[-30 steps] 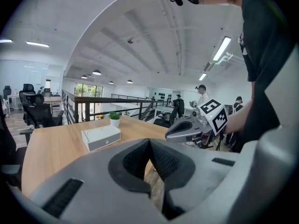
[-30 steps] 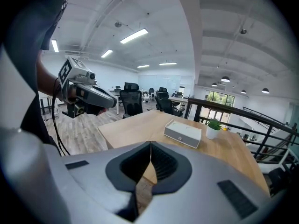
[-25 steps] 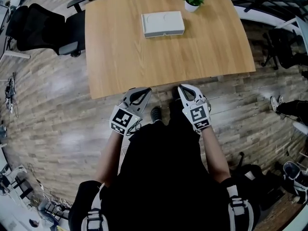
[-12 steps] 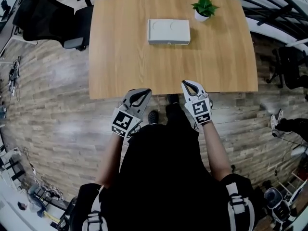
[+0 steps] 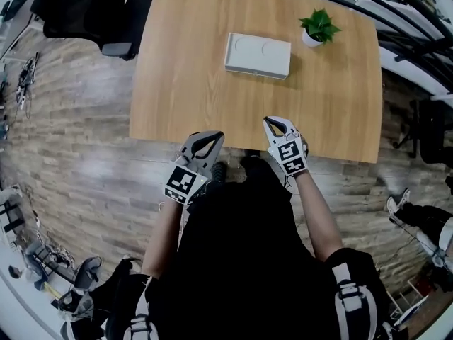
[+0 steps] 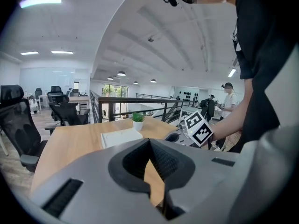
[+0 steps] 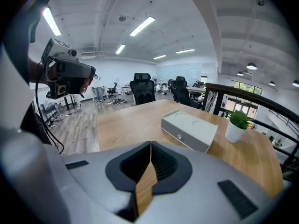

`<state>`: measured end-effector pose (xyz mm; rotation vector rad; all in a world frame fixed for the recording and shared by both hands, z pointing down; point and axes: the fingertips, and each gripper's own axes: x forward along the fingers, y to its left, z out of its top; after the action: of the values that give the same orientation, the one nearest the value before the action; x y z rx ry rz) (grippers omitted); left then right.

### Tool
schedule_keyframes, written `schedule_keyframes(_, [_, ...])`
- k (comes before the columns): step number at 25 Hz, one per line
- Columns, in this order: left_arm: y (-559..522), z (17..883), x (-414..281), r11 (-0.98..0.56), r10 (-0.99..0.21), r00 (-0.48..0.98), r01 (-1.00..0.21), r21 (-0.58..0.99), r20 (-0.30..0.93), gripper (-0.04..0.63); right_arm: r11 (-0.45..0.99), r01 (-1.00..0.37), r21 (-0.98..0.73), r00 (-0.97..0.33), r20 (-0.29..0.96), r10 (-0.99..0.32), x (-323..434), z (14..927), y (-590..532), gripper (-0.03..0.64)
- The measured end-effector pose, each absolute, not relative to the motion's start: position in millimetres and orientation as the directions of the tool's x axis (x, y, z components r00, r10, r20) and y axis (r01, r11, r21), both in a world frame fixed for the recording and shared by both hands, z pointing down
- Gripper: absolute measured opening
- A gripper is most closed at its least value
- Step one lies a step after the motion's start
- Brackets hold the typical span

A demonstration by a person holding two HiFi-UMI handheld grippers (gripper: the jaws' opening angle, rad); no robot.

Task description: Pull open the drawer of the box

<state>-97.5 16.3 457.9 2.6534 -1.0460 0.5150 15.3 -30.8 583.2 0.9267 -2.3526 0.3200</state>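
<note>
A flat white box (image 5: 257, 55) lies on the far half of the wooden table (image 5: 184, 83), a small knob (image 7: 179, 136) on the drawer front that faces me. In the left gripper view the box (image 6: 120, 136) shows beyond the jaws. My right gripper (image 5: 272, 120) is shut and empty, its tips over the table's near edge, well short of the box (image 7: 189, 129). My left gripper (image 5: 214, 135) is also shut on nothing and hangs at the near edge, left of the right one. Both point at the table.
A small potted plant (image 5: 318, 28) stands right of the box. Black office chairs (image 5: 85, 9) sit off the table's far left corner. A dark railing (image 6: 135, 101) runs behind the table, and a person (image 6: 227, 101) stands in the distance.
Both grippers have moved forward toward the table. The right one now reaches over the near edge, and the left one has come up to it. Both stayed shut.
</note>
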Motion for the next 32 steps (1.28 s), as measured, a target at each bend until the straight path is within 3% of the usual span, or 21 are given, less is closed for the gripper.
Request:
schedule_keyframes(17, [-7,471,-85,-0.58,-0.71,0.566,-0.807,0.107,0.418,0.021,0.831,-0.553,-0.064,-0.67,0.626,-0.398,8,617,-82,0.025])
schedule_keyframes(32, [-8,471,-66,-0.528,-0.74,0.508,-0.845,0.088,0.44,0.021,0.691,-0.671,-0.268,-0.678,0.6,-0.426,19,653,-124,0.026])
